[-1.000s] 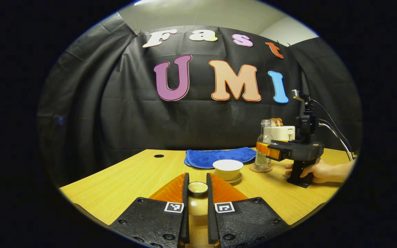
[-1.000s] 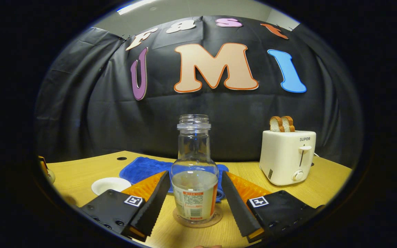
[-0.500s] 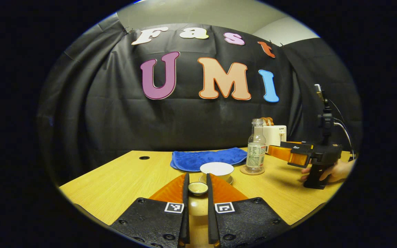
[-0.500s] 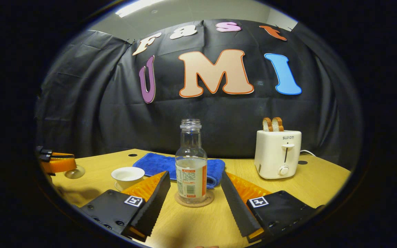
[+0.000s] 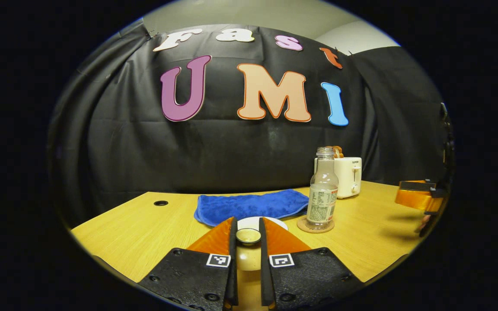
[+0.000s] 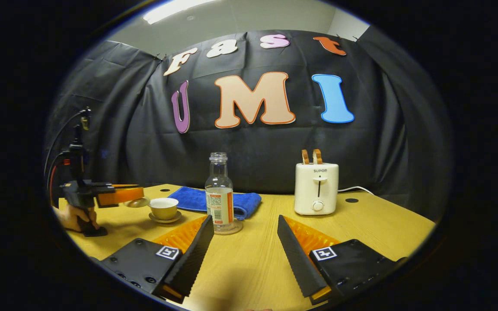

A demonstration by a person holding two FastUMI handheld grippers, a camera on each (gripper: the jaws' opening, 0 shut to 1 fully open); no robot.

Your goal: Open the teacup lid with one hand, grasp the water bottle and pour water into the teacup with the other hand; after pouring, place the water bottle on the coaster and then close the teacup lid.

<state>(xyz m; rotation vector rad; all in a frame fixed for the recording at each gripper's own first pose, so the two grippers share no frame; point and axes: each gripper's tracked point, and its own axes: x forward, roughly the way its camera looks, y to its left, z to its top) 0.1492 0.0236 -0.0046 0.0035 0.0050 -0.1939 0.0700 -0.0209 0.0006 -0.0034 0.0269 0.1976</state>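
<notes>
Pale wood makes up the table (image 6: 361, 224), the biggest thing in the booth, and everything else sits on it. A blue towel (image 6: 240, 202) lies folded towards the back, and in the right gripper view a white toaster (image 6: 316, 188) with two slices of bread (image 6: 311, 156) poking up stands to the right of it, well apart from the cup.

The water bottle (image 6: 218, 190) stands upright on the round coaster (image 6: 231, 228), uncapped, with some water low in it (its label is too small to make out). The left gripper view shows the same bottle (image 5: 323, 190) on its coaster (image 5: 315, 225), in front of the toaster (image 5: 347, 171) and just right of the towel (image 5: 249, 206).

The right gripper (image 6: 244, 235) sits back from the bottle with its two fingers spread wide and nothing between them. Seen from the left gripper view it shows at the far right edge (image 5: 417, 196).

The left gripper (image 5: 247, 231) has its fingers pressed in on the small knob of the teacup lid (image 5: 248, 236), pinching it. In the right gripper view this gripper (image 6: 121, 194), gripped by a hand (image 6: 74, 216), holds the lid (image 6: 136, 202) in the air just left of the teacup (image 6: 164, 208), slightly above its rim. The cup stands open on its saucer (image 6: 164, 219), left of the bottle.
</notes>
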